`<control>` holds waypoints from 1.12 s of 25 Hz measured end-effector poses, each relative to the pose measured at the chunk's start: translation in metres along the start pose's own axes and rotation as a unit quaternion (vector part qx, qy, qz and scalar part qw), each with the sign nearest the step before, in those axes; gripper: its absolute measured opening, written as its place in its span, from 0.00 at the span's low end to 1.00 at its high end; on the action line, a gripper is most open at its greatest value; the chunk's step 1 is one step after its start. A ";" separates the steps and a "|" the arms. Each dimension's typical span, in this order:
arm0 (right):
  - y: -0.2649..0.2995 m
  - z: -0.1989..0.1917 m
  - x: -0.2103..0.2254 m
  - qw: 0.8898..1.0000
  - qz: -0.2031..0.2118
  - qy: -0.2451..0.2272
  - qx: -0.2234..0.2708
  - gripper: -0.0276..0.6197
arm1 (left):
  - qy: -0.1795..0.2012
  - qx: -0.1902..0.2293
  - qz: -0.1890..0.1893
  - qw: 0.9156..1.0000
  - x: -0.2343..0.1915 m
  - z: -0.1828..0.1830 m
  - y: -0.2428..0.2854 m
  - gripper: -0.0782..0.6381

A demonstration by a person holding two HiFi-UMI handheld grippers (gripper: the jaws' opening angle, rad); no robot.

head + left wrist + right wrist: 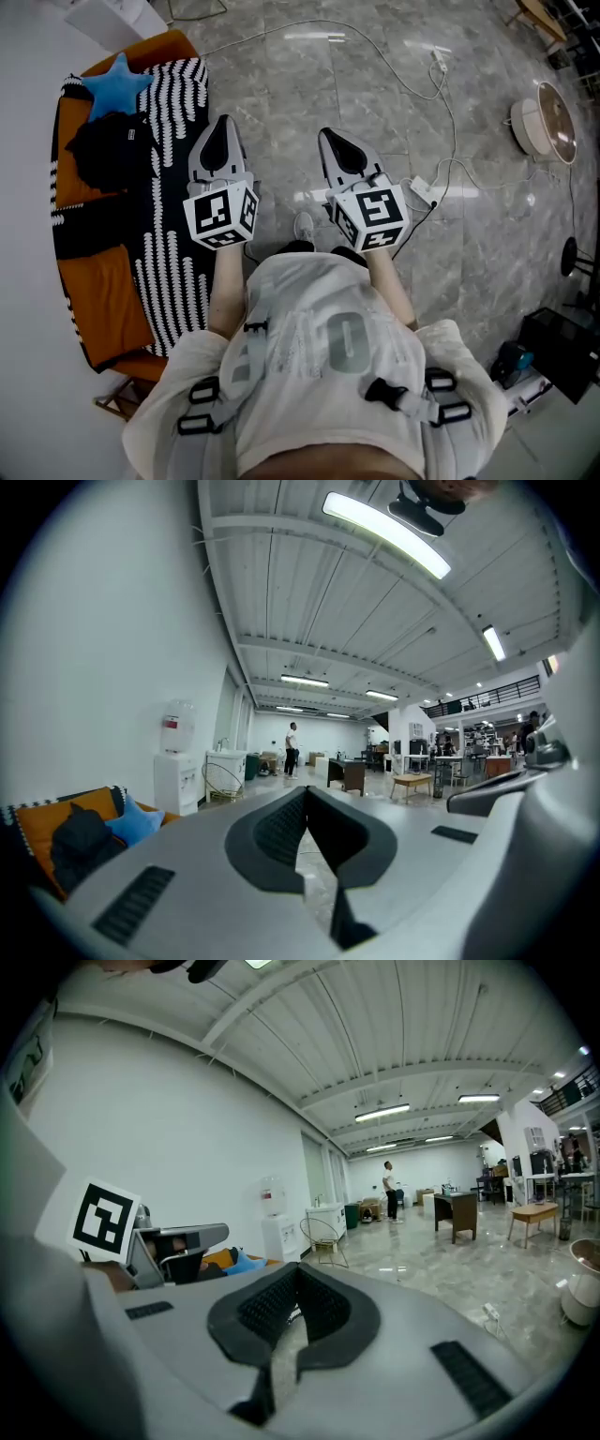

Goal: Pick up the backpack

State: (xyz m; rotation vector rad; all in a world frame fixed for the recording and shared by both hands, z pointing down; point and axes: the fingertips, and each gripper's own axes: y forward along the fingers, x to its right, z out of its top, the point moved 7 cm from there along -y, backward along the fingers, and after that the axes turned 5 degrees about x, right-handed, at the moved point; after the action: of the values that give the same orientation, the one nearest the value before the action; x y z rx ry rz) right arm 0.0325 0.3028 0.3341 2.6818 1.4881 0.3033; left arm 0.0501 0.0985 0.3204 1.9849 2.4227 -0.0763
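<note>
A black backpack lies on an orange sofa, beside a blue star-shaped pillow. In the left gripper view the backpack sits low at the left with the pillow next to it. My left gripper is shut and empty, held over the floor just right of the sofa's striped blanket. My right gripper is shut and empty too, farther right over the floor. Each jaw pair meets at its tip. Neither touches the backpack.
White cables and a power strip lie on the marble floor to the right. A round beige appliance stands at the far right. A water dispenser stands beyond the sofa. A person stands far off.
</note>
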 end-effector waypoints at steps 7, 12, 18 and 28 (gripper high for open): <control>0.044 0.007 -0.032 0.996 0.082 -0.018 -0.001 0.05 | 0.002 0.006 0.090 0.996 -0.046 0.002 -0.028 0.13; 0.094 0.016 -0.080 0.984 0.170 -0.044 0.003 0.05 | 0.006 0.020 0.173 0.985 -0.098 0.010 -0.059 0.13; 0.151 0.022 -0.144 0.951 0.296 -0.087 0.002 0.05 | -0.005 0.036 0.307 0.951 -0.157 0.012 -0.108 0.13; 0.268 0.024 -0.210 0.902 0.422 -0.091 0.003 0.05 | 0.008 0.022 0.438 0.898 -0.213 0.007 -0.118 0.13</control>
State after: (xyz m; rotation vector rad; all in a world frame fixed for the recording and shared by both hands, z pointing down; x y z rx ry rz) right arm 0.1523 -0.0160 0.3202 3.0804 0.2022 0.0651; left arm -0.0235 -0.1336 0.3255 2.8641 1.3132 -0.0998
